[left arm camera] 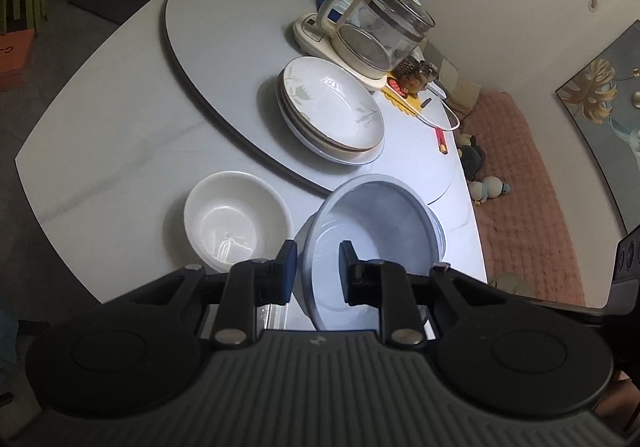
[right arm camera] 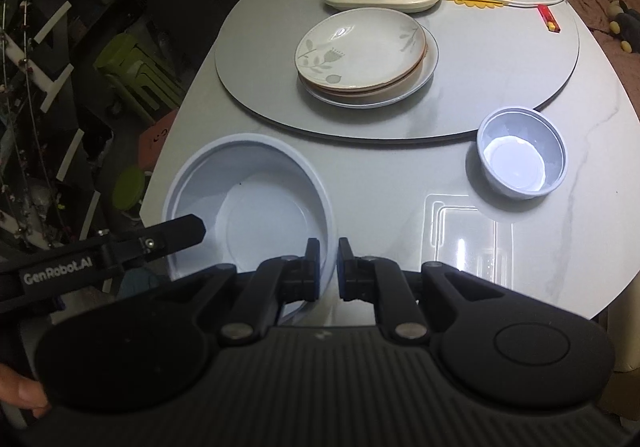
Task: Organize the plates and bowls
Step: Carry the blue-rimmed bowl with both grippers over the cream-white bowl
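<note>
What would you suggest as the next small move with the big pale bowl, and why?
Probably move both hands together, level, carrying the large pale bowl toward the plate stack on the turntable. The left gripper and right gripper each have their jaws shut on its rim, at opposite sides, so moving one alone would likely tilt it.
</note>
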Action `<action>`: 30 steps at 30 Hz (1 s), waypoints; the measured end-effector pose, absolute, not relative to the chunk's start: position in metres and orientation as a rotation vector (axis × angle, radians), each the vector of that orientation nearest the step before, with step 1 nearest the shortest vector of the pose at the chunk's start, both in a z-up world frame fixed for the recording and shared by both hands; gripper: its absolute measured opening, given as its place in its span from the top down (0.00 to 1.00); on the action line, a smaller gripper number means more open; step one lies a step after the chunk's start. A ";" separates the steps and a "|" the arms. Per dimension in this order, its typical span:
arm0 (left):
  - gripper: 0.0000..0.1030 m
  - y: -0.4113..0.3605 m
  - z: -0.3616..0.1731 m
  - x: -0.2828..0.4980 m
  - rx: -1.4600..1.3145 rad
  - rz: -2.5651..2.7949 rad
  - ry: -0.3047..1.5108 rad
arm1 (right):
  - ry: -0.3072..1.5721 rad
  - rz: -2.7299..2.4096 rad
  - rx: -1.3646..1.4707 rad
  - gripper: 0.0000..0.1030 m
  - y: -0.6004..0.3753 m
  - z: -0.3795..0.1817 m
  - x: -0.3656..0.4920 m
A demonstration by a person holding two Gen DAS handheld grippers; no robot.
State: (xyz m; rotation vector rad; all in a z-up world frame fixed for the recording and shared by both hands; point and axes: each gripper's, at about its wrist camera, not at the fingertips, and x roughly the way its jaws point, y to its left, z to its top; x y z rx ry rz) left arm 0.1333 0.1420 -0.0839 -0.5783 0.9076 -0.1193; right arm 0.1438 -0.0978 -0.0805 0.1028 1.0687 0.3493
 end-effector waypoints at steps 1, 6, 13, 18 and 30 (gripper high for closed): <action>0.76 0.145 -0.086 0.134 -0.582 -0.106 0.908 | 1.070 0.355 0.096 0.89 -0.093 -0.082 0.146; 0.76 0.164 -0.102 0.143 -0.617 -0.050 0.933 | 1.080 0.388 0.084 0.89 -0.073 -0.088 0.159; 0.76 0.175 -0.124 0.168 -0.606 0.006 0.991 | 1.119 0.409 0.043 0.88 -0.049 -0.103 0.182; 0.76 0.176 -0.143 0.188 -0.591 0.037 1.033 | 1.143 0.415 -0.008 0.87 -0.037 -0.117 0.197; 0.76 0.182 -0.172 0.217 -0.586 0.115 1.091 | 1.203 0.450 -0.049 0.87 -0.021 -0.148 0.223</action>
